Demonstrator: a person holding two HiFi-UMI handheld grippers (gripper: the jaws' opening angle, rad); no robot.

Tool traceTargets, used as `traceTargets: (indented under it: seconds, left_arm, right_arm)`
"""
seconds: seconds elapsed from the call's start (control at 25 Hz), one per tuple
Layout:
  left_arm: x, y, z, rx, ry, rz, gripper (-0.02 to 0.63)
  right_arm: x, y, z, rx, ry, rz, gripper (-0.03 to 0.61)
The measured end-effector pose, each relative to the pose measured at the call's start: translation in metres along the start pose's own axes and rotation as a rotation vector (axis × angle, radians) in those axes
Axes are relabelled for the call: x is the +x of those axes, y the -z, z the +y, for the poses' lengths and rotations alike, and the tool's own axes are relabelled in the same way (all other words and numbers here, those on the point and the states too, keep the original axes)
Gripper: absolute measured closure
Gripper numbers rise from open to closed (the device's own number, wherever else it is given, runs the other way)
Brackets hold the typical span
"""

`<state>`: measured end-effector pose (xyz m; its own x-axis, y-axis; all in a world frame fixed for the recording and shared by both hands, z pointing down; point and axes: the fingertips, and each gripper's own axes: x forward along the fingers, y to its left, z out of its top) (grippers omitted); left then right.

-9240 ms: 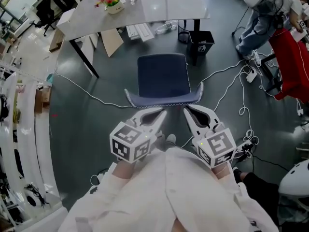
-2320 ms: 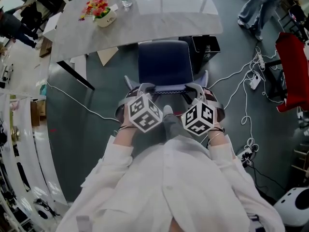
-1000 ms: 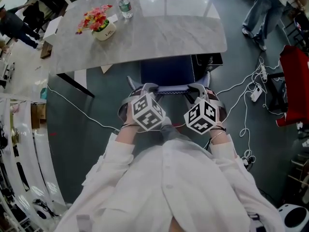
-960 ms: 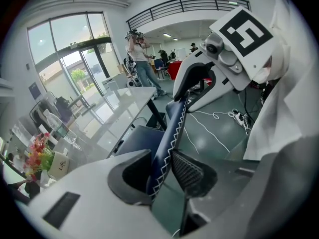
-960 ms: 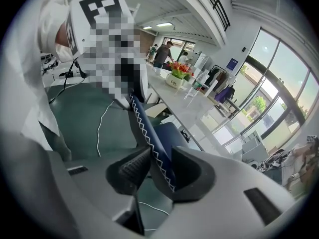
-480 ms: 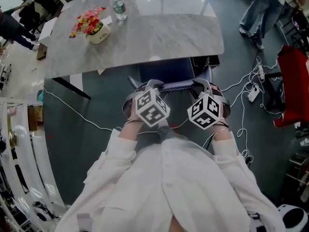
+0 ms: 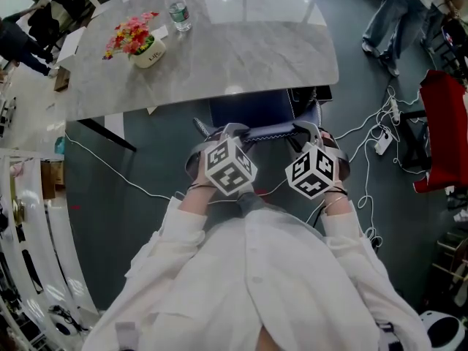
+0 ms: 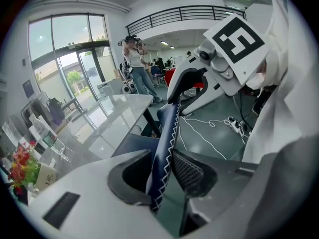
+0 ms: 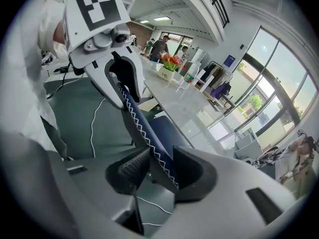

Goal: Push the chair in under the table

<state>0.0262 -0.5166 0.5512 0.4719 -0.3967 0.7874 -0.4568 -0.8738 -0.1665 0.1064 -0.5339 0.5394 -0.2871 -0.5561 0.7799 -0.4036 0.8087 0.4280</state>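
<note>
Clamping the top edge of the chair back [image 7: 267, 131], the left gripper [image 7: 223, 131] has its jaws pressed on the navy, white-stitched rim near the left corner. Right gripper [image 7: 307, 129] sits at the right corner of the same rim; its jaws have just been opening, with the rim between them, lying against one pad and loose at the other. Both grippers point down and forward, marker cubes up.

The chair [image 7: 248, 110] is under the grey marble-look table [image 7: 219, 57]. Most of the seat is hidden beneath the tabletop; only a strip of seat and the back stick out at the near edge.

On the table: a flower pot [image 7: 139, 42] at far left, a water bottle [image 7: 178, 12] just behind it. A black bin [image 7: 311, 95] stands under the table, just right of the chair seat. White cables [image 7: 365, 148] trail over the floor on the right, with another cable [image 7: 121, 174] on the left. A person's legs [image 7: 387, 20] show at top right.
</note>
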Motion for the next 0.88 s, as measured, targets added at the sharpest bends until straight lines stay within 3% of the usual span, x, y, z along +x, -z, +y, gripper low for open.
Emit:
traceTargets:
  seconds: [0.52,0.68,0.88]
  left_arm:
    - [-0.004,0.003,-0.004,0.003,-0.048,-0.005,0.478]
    - [-0.005,0.001,-0.013,-0.003,-0.049,-0.009,0.400]
    - [-0.018,0.002,-0.019,-0.008,-0.089,-0.033,0.376]
  right_arm:
    - [-0.004,0.000,0.003,0.007,0.070,-0.002,0.442]
    - [-0.007,0.001,0.011,0.017,0.075,-0.011,0.388]
    - [-0.020,-0.004,0.020,0.044,0.100,-0.054,0.383]
